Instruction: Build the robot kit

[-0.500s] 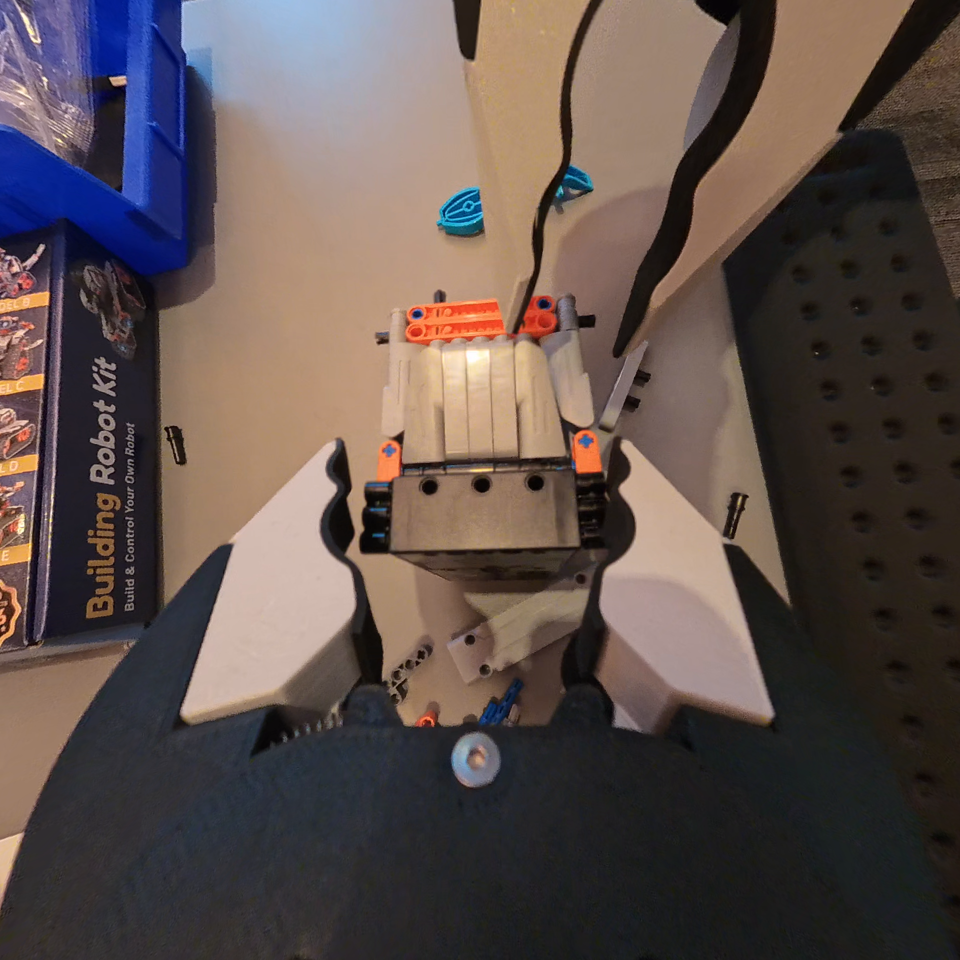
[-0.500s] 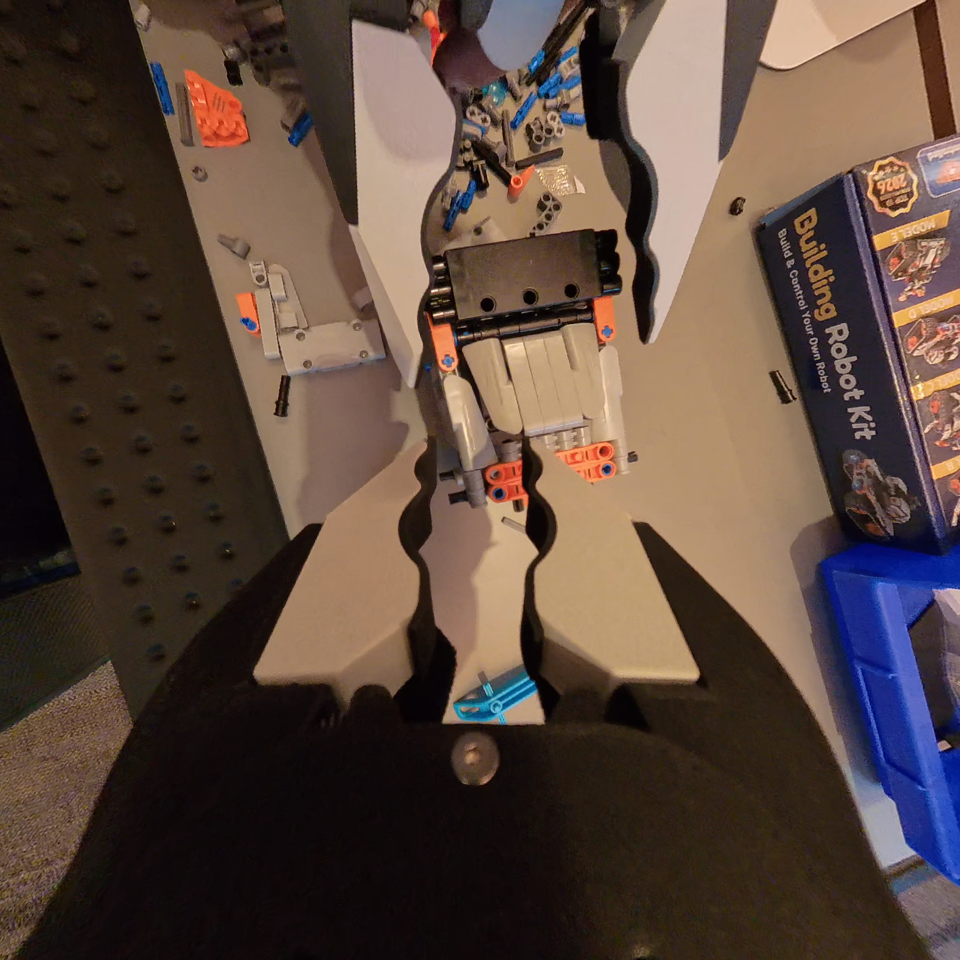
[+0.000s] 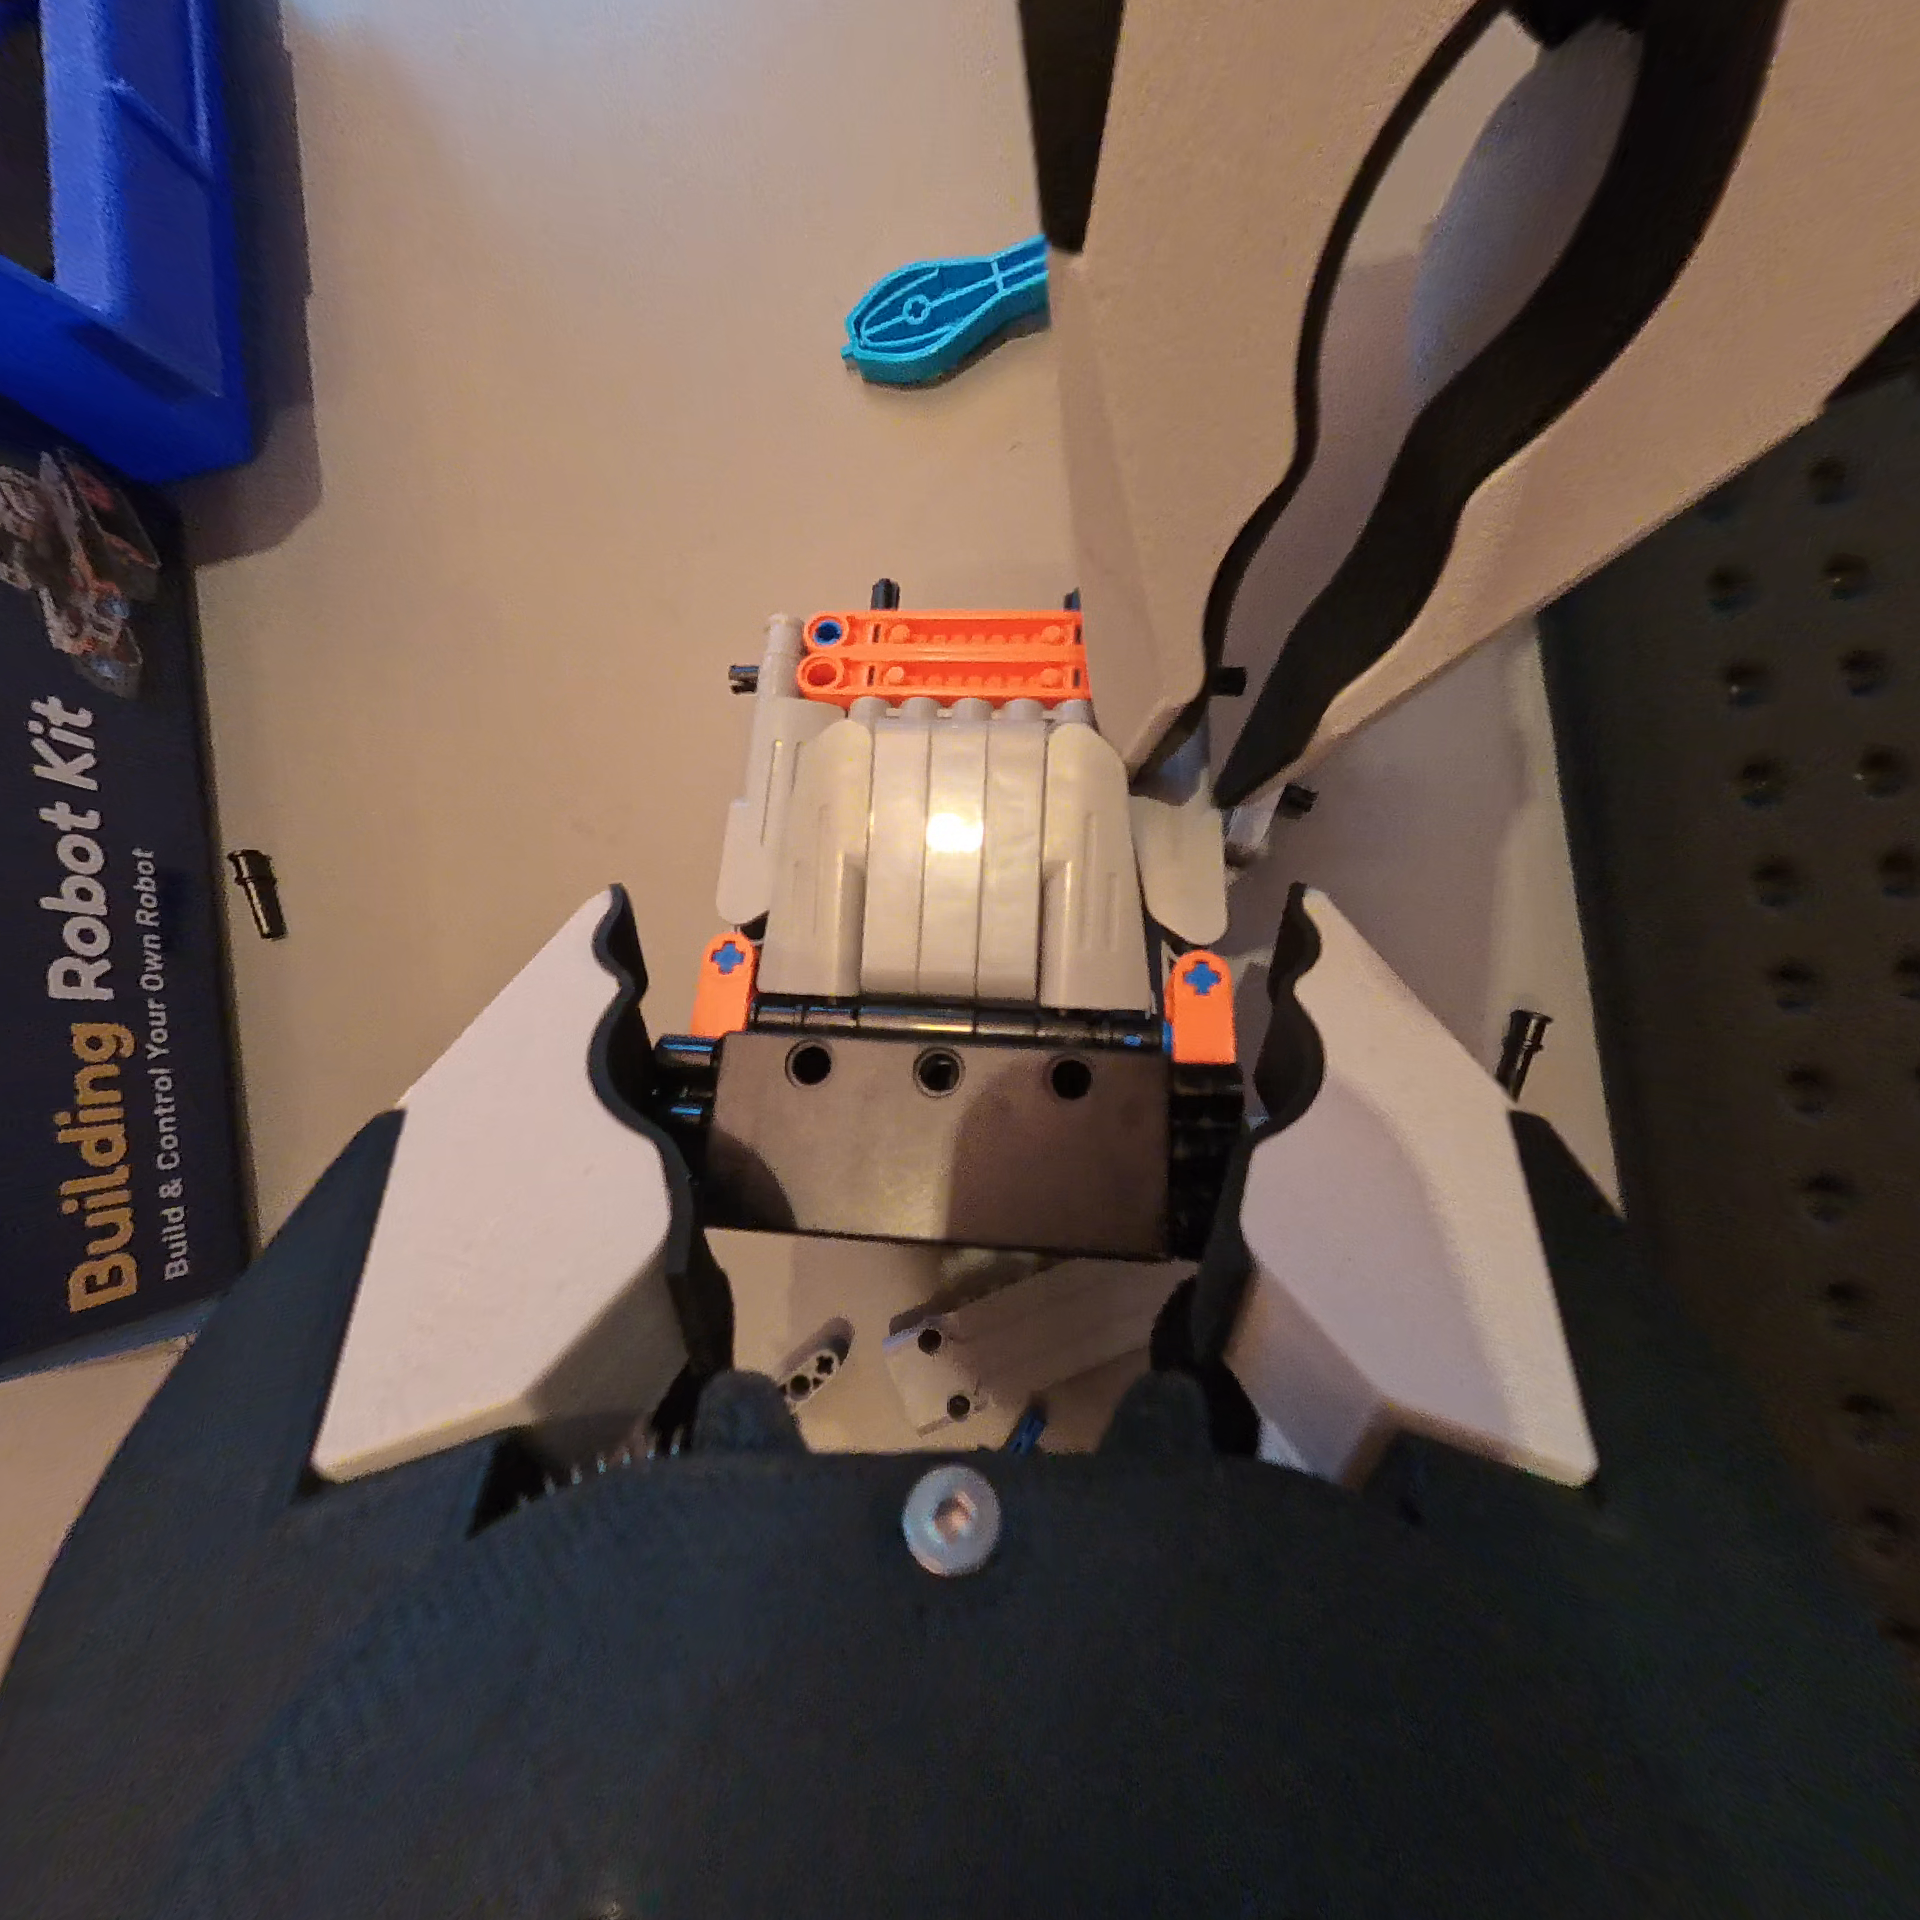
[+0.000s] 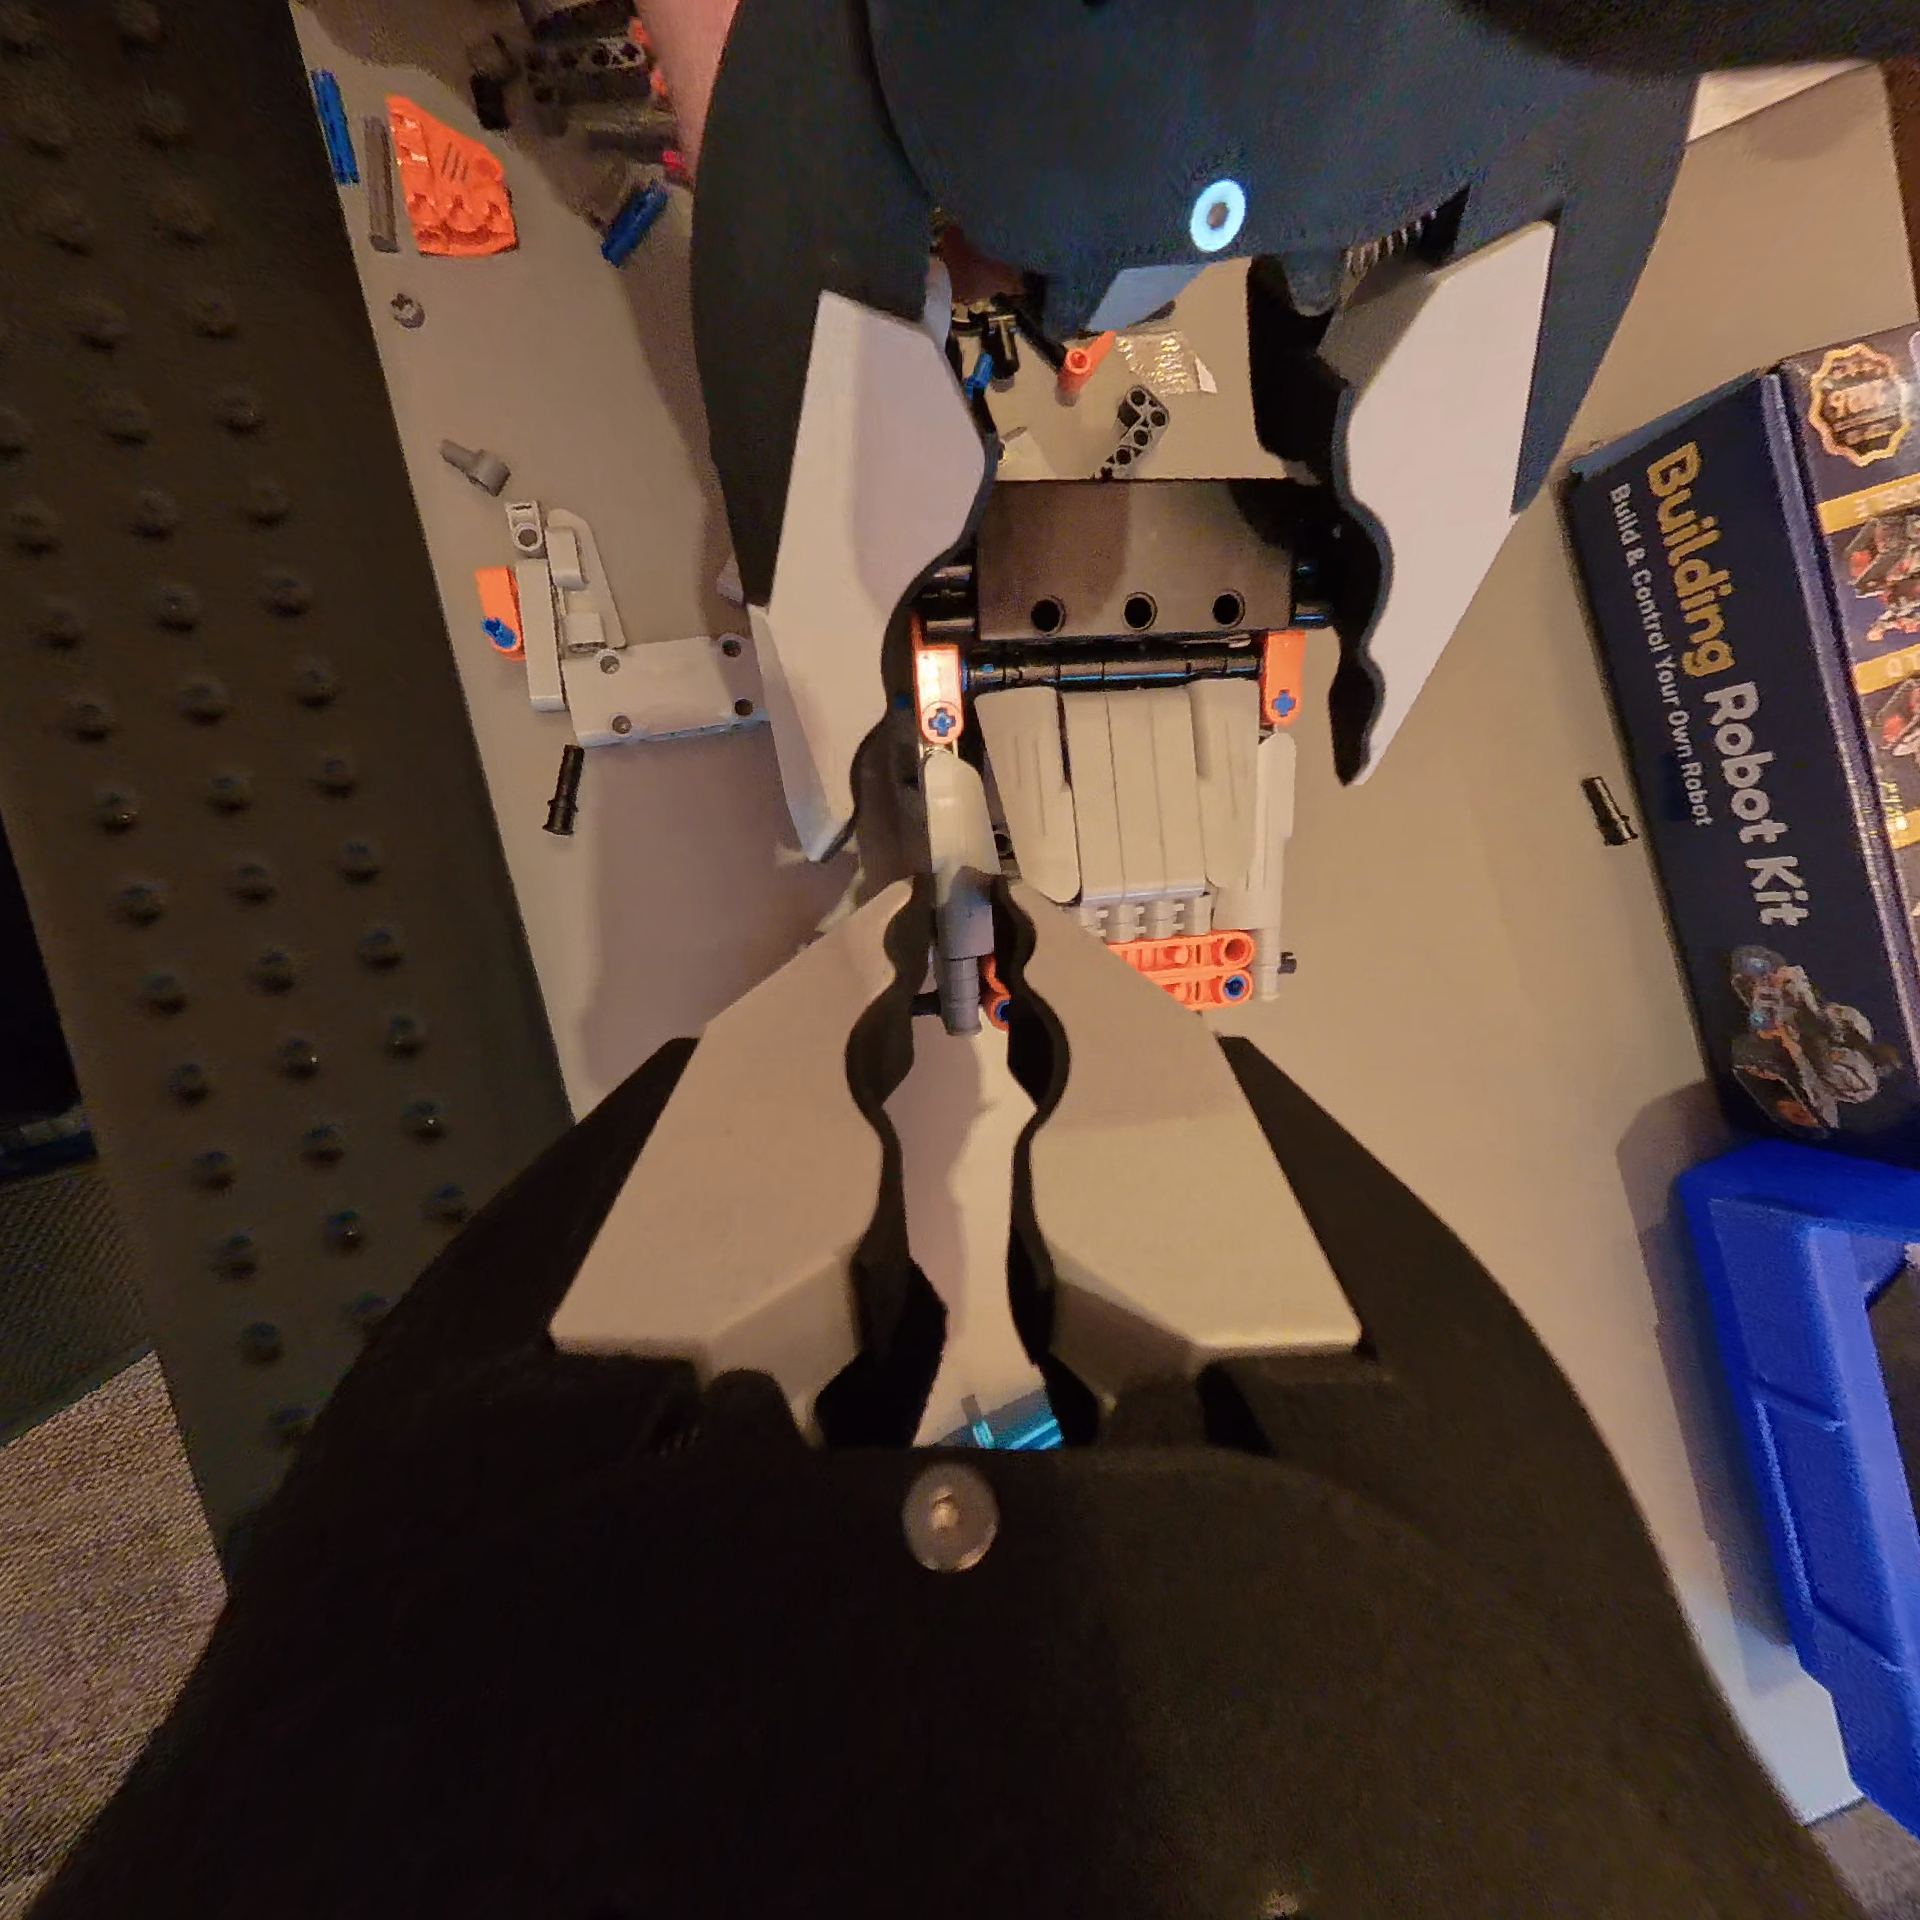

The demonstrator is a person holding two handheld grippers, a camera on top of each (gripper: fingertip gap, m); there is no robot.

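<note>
A brick model [image 3: 951,862] with a black block, grey slanted panels and orange beams sits between both grippers. My left gripper [image 3: 951,935] is shut on the model's black block [image 3: 935,1143], one finger on each side. In the right wrist view the left gripper [image 4: 1101,665] comes in from the top, holding the same block [image 4: 1132,561]. My right gripper [image 4: 958,904] is shut on a grey side piece [image 4: 961,935] at the model's far corner, beside the orange beams [image 4: 1184,961]. It also shows in the left wrist view [image 3: 1205,758], reaching down from the upper right.
A dark blue printed box [image 3: 94,935] and a blue bin [image 3: 114,260] lie at the left. A teal piece [image 3: 935,312] and black pins [image 3: 258,894] lie on the table. A dark perforated panel [image 3: 1766,935] runs along the right. A grey sub-assembly [image 4: 623,665], an orange plate [image 4: 452,177] and several loose parts lie beyond. One gripper's finger ends stand about 4 centimeters off the other's.
Both grippers have drawn closer together and the model looks larger. My right gripper has shifted from the orange end pieces to the grey side piece and closed on it.
</note>
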